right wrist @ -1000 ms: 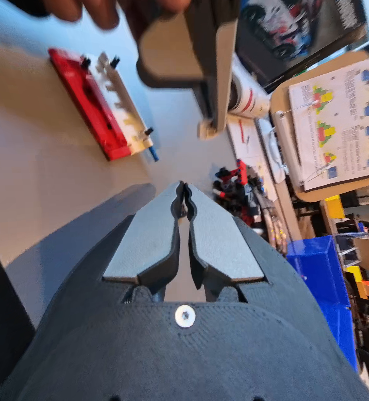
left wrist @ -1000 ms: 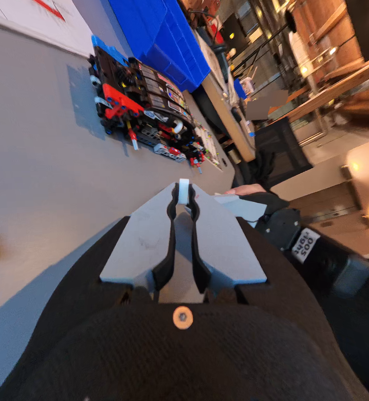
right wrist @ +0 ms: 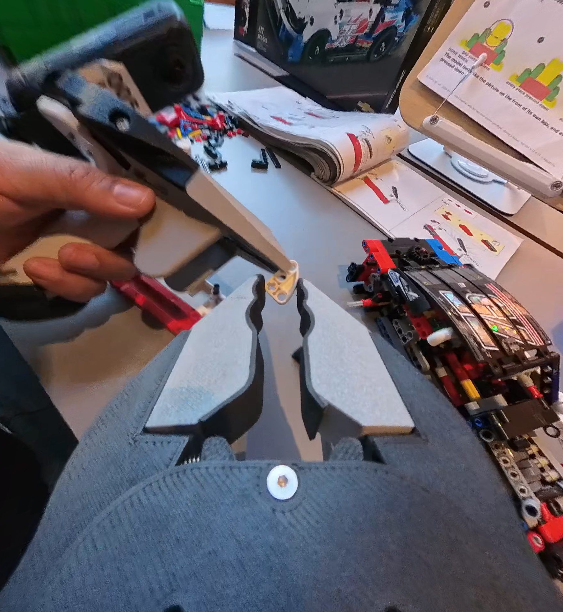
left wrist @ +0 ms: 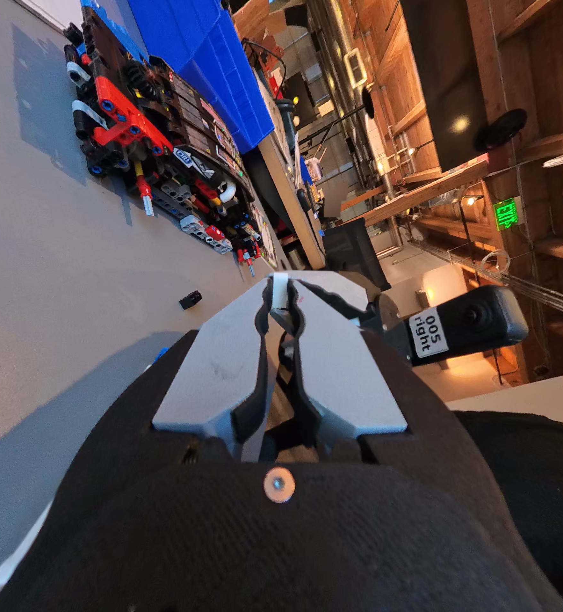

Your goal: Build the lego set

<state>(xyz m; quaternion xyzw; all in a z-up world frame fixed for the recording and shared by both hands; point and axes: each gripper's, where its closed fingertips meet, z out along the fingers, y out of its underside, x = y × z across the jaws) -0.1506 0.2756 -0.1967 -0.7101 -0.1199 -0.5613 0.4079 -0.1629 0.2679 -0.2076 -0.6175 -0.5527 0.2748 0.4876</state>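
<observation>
While left gripper (right wrist: 288,265) pinches white piece (right wrist: 281,285) (long axis slanting), right gripper (right wrist: 280,291) gapes.

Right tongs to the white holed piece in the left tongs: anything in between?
Nothing visible. The small white holed lego piece, pinched in the left tongs, hangs just above the gap of the open right tongs; only bare grey table lies behind.

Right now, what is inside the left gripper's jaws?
The left gripper pinches a small white Lego piece with pin holes, held between the open right gripper tips. The part inside the jaws is covered.
</observation>
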